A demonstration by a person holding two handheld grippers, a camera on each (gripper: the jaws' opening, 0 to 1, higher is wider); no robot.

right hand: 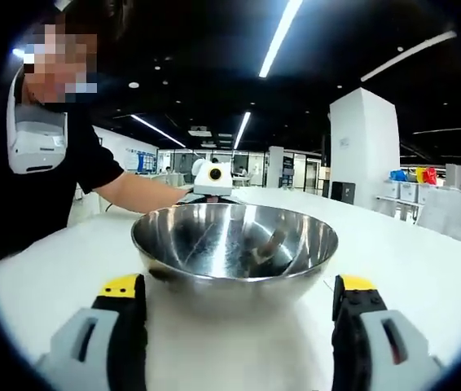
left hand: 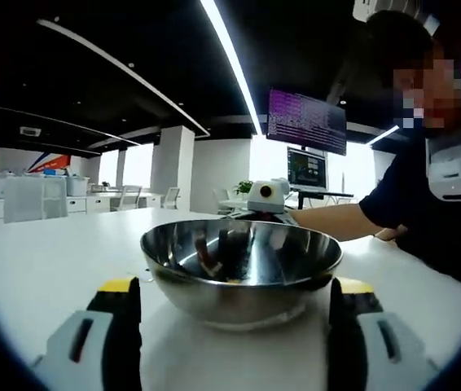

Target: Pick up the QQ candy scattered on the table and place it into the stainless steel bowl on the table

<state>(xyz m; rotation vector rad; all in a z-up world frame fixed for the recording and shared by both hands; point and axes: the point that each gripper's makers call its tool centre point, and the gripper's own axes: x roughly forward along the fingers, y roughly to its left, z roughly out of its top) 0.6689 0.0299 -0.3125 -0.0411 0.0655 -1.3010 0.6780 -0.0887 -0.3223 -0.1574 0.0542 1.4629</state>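
Observation:
The stainless steel bowl (left hand: pixel 183 295) stands on the white table (left hand: pixel 43 269), close in front of my left gripper (left hand: pixel 237 303). That gripper is open, its yellow-tipped jaws standing either side of the bowl without touching it. From the opposite side, my right gripper (right hand: pixel 239 305) is open too, and its jaws flank the same bowl (right hand: pixel 159 269). Each gripper appears beyond the bowl in the other's view: the right gripper (left hand: pixel 268 195), the left gripper (right hand: pixel 212 177). Dark shapes lie inside the bowl; I cannot tell candy from reflections.
A person in a dark shirt (left hand: pixel 438 220) sits at the table, a forearm (right hand: pixel 145 194) reaching toward the far side of the bowl. Monitors (left hand: pixel 305 142) hang behind. Bare white tabletop (right hand: pixel 426 261) spreads around the bowl.

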